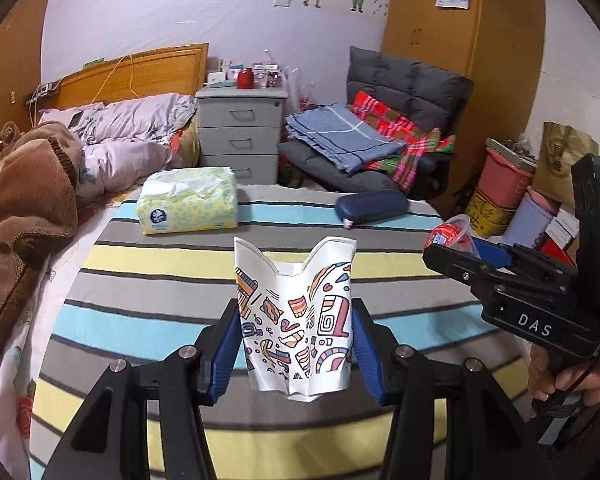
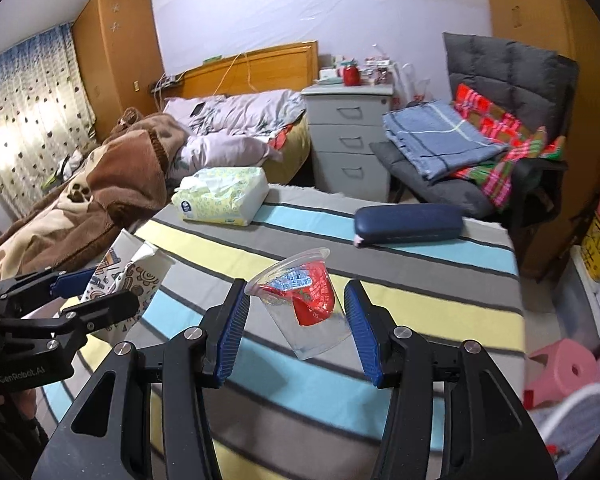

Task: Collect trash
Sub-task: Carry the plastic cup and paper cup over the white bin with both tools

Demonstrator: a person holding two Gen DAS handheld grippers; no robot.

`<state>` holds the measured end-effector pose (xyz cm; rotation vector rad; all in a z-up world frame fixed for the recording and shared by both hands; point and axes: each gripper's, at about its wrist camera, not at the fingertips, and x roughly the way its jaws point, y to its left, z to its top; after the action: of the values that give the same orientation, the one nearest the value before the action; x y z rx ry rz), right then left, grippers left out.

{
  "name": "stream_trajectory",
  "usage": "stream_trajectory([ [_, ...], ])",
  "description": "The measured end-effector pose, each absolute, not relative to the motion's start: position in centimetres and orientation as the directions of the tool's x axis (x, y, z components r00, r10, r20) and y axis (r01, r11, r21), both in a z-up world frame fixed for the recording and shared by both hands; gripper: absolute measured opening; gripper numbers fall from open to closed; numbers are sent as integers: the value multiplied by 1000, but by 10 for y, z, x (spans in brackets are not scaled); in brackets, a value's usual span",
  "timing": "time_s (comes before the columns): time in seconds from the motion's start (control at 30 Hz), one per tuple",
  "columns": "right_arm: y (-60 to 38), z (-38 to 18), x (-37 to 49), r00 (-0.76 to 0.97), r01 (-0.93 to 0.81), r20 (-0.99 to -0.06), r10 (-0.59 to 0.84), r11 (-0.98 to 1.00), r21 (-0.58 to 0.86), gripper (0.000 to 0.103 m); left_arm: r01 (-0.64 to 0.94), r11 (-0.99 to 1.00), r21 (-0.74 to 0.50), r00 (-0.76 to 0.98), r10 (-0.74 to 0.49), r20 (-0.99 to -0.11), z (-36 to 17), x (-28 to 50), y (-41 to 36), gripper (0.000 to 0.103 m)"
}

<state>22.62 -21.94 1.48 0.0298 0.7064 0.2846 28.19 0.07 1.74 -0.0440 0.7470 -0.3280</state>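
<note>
Left gripper [image 1: 296, 354] is clamped on a crushed paper cup [image 1: 296, 316], its blue pads pressing both sides of the printed wall; the cup stands upright between them, rim dented inward, held above the striped cloth [image 1: 160, 280]. Right gripper [image 2: 296, 328] grasps a clear plastic cup [image 2: 304, 308], tilted with its mouth toward the left, a red wrapper [image 2: 314, 300] lodged inside. The left pad touches the cup just under the rim; the right pad bears on its lower wall. In the left wrist view the right gripper shows at the right edge, the person's hand [image 1: 572, 372] around its handle.

Farther along the cloth, a yellow-patterned tissue pack [image 1: 188, 206] lies at the left and a dark blue case [image 1: 372, 206] at the right, well apart. Beyond the cloth's far edge, a grey three-drawer nightstand [image 1: 240, 140] stands between the bed [image 1: 132, 136] and a dark chair [image 1: 404, 92] piled with folded blankets. A wooden wardrobe [image 1: 460, 40] rises behind the chair.
</note>
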Motion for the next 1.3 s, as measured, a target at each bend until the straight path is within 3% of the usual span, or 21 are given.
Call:
stream_trajectory([
  [0.47,-269,41,155,799,-132,-576,174,985,114,51,417,899,-134,703,-412,-580,59,199,-66,53],
  [0.73,-319,43,114,831,-23,-549,91,991,129,51,516,847,-128,657,-487,-575,61,165,-134,53],
  [1.3,-412,30,60,798,242,-589,-124,962,125,51,680,723,-122,515,-590,-622,39,138,-272,54],
])
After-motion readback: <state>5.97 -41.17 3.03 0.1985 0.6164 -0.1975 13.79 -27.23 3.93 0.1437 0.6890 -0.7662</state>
